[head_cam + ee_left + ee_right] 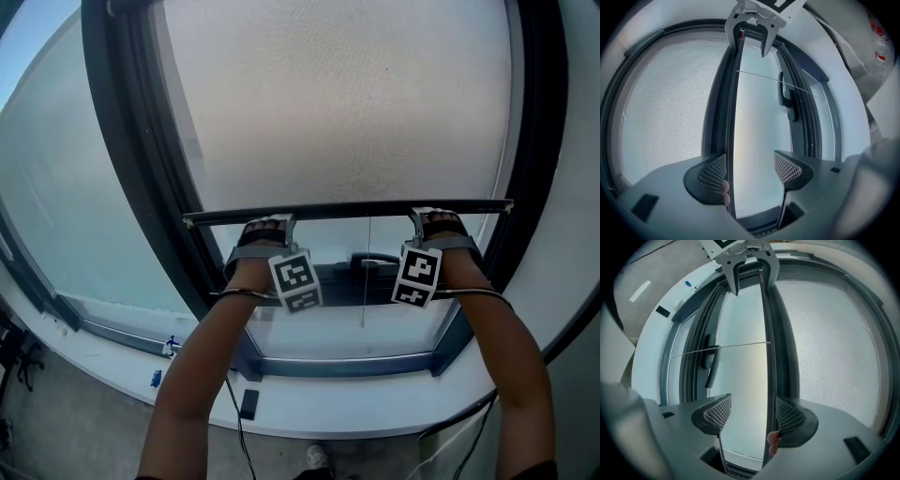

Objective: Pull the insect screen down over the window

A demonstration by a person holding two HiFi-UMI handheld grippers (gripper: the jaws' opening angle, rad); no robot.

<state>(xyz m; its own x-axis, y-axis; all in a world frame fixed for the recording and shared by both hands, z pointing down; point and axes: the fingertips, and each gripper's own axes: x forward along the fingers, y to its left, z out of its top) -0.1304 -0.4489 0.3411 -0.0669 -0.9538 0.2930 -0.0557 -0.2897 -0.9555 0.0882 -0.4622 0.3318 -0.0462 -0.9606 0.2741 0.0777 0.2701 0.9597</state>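
Observation:
The mesh insect screen (347, 103) covers the upper window, and its dark bottom bar (347, 212) runs level across the pane. My left gripper (270, 225) and right gripper (433, 217) both sit on that bar, spread well apart. In the left gripper view the bar (732, 122) passes between the open jaws of the left gripper (751, 171), against the left pad (714, 172). In the right gripper view the bar (768, 357) lies against the right pad (790, 417) of the open right gripper (754, 416). A thin pull cord (367, 272) hangs from the bar.
Bare glass shows below the bar, with a dark window handle (373, 262) behind it. The dark window frame (141, 150) flanks the screen on both sides. A white sill (309, 403) below carries a small black object (248, 403), blue bits (157, 378) and a cable.

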